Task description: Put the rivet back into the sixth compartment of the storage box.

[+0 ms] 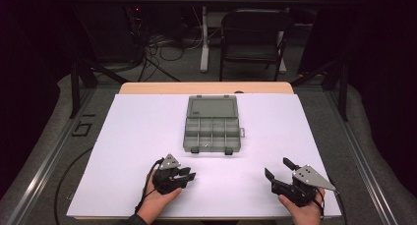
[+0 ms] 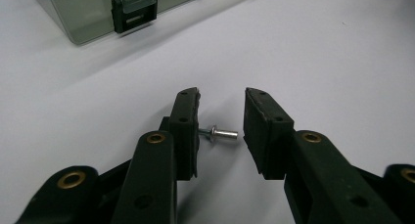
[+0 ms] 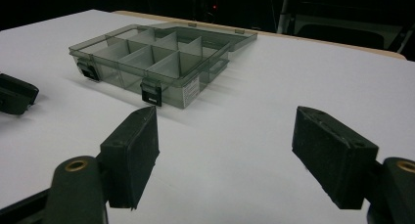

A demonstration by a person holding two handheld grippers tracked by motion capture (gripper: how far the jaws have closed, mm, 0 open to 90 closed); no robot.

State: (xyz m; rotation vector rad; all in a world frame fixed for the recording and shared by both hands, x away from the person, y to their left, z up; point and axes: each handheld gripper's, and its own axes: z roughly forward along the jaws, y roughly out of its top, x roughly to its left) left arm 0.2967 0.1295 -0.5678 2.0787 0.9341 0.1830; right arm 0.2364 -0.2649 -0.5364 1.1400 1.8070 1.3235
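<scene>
White table (image 1: pixel 147 126), left tongs (image 2: pixel 222 119) low, parted around rivet (image 2: pixel 224 134), right tongs (image 3: pixel 225 155) wide apart.

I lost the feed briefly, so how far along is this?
Done: the compartment box lies open, its lid flat behind it. In hand: the left gripper straddles a small metal rivet on the table, pads not yet pressing it. Left: grip it and carry it to the box. The right gripper waits open.
</scene>
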